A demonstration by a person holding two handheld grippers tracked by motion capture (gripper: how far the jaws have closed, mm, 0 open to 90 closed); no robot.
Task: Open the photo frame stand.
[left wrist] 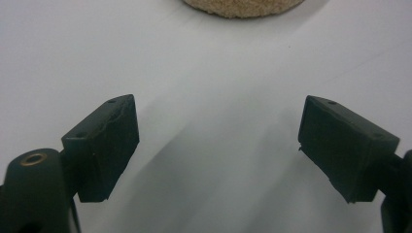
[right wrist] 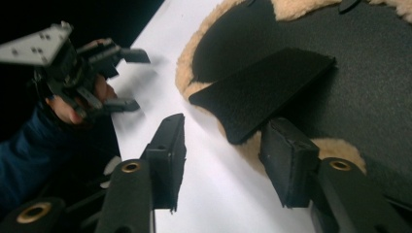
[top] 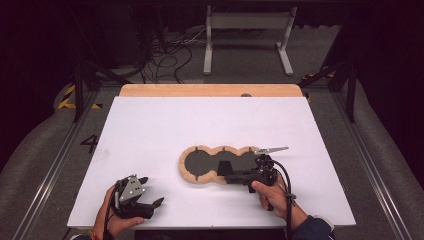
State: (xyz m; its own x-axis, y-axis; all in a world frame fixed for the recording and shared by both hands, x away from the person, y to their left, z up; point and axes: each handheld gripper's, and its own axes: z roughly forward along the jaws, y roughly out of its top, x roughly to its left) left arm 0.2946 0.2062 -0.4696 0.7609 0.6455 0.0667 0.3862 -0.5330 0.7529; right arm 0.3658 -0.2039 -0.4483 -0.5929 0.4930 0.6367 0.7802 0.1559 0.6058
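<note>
A three-lobed pad (top: 197,161), black on top with a tan fleece rim (right wrist: 194,58), lies flat right of the middle of the white table (top: 200,120). A black flap (right wrist: 262,90) rests across its near edge. My right gripper (right wrist: 226,126) is open at that edge, and the flap's tip lies between the jaws, close to the right-hand one; in the high view the right gripper (top: 229,176) points left. My left gripper (top: 152,191) sits open and empty at the table's near left corner, also seen as the left gripper (left wrist: 218,109) over bare white surface and the left gripper (right wrist: 142,80).
A wooden strip (top: 210,90) runs along the table's far edge. Beyond it on the floor stand a white metal frame (top: 247,35) and loose cables (top: 165,55). The fleece rim (left wrist: 243,7) lies well ahead of the left jaws.
</note>
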